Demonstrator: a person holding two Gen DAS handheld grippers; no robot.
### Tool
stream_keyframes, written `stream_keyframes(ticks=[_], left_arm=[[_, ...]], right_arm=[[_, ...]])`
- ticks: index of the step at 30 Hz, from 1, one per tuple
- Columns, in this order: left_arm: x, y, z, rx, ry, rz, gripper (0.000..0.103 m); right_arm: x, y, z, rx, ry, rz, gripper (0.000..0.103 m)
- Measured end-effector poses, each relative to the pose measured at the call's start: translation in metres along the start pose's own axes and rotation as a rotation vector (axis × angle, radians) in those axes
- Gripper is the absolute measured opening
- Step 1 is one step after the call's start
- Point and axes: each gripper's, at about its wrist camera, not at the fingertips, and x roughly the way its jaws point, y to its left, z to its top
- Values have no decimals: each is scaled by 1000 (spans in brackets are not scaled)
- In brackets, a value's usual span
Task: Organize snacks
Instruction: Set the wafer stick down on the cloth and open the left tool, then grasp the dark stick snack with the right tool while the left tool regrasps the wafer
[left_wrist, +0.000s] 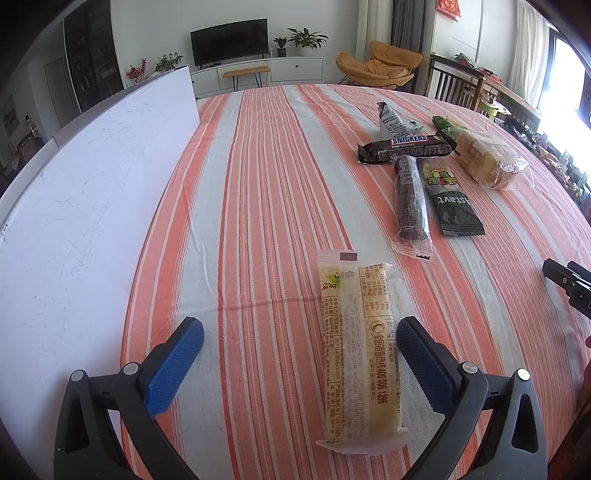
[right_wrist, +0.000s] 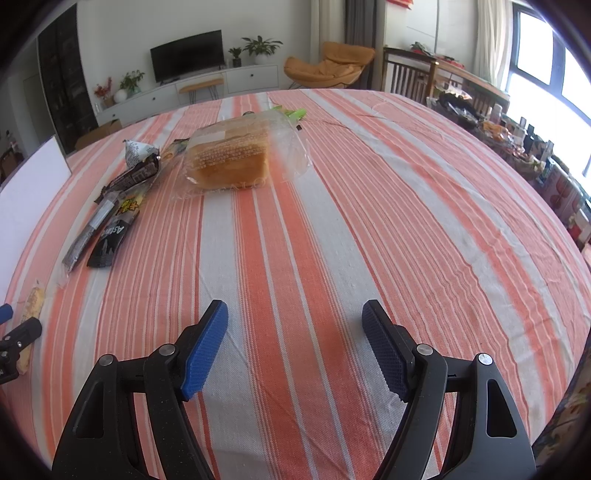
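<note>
My left gripper (left_wrist: 301, 338) is open over the striped tablecloth, with a long yellow snack packet (left_wrist: 356, 350) lying between its blue pads, untouched as far as I can see. Farther right lie a Snickers bar (left_wrist: 406, 147), a dark cookie roll (left_wrist: 410, 197), a black Astavt packet (left_wrist: 448, 197), a grey-white packet (left_wrist: 393, 123) and a bagged bread loaf (left_wrist: 484, 162). My right gripper (right_wrist: 295, 325) is open and empty above bare cloth. The bread loaf (right_wrist: 229, 162) sits ahead of it, the other snacks (right_wrist: 110, 218) to its left.
A white board (left_wrist: 81, 206) covers the table's left side. The right gripper's tip (left_wrist: 569, 284) shows at the left view's right edge. Beyond the table stand a TV cabinet, an orange chair (left_wrist: 380, 64) and wooden chairs (right_wrist: 410, 79).
</note>
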Motion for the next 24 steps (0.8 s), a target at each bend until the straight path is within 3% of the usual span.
stream_keyframes(ticks=[9,13,16,20,21,23,24], left_arm=[[0,0,0,0,0,0,103],[0,0,0,0,0,-1,103],[0,0,0,-1,0,-1,103],[0,0,0,-1,0,-1,103],[0,0,0,0,0,-1,103],[0,0,0,0,0,-1,103],[0,0,0,0,0,-1,103]], right_arm=[[3,5,2,-24,23,12,88],[2,19,24,-23,110,-22,85],[-20,65,49,-103,23,88,85],[-7,134,76,-213,118,297,84],[2,147,81,-225,150,319,81],[23,168,87,-229,207,339,57],[35,174,89,-219,251,343,51]])
